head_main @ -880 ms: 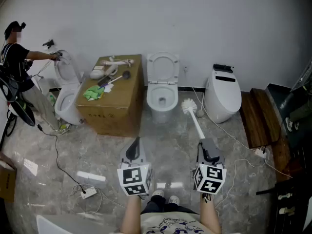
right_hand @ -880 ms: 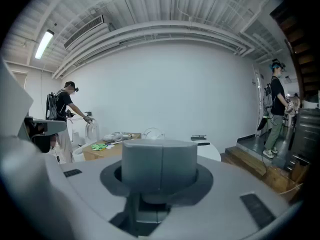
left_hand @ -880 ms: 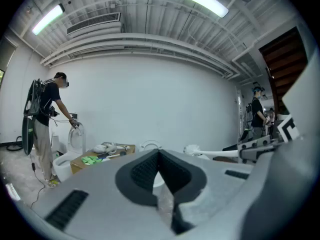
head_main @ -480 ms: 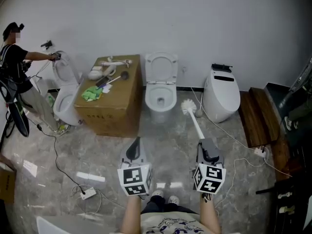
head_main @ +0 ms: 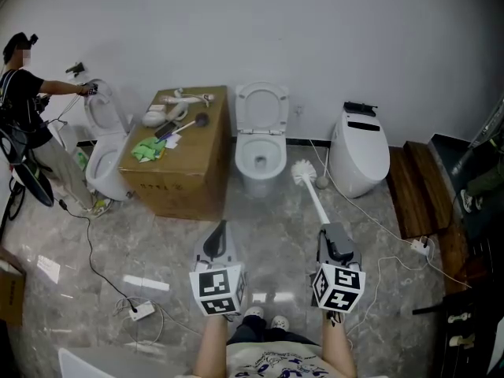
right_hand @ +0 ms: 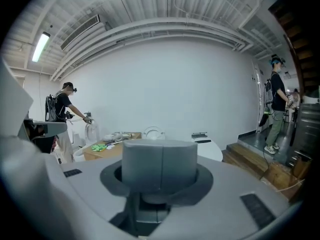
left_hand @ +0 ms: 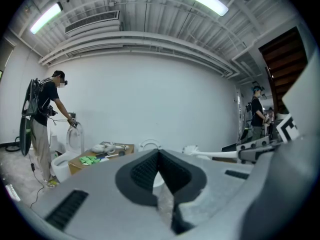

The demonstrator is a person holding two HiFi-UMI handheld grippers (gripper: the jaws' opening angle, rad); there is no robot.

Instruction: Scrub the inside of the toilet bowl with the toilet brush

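Head view: right gripper (head_main: 331,239) clenched on white long-handled toilet brush (head_main: 313,194). Its bristle head points to 11 o'clock and sits outside the white ceramic toilet bowl (head_main: 261,161), at the bowl's 3 o'clock. Jaws of left gripper (head_main: 217,239) pressed together, nothing between.

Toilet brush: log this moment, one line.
right tongs shut on toilet brush | brush head outside toilet bowl | left tongs shut, empty | scrubbing not started
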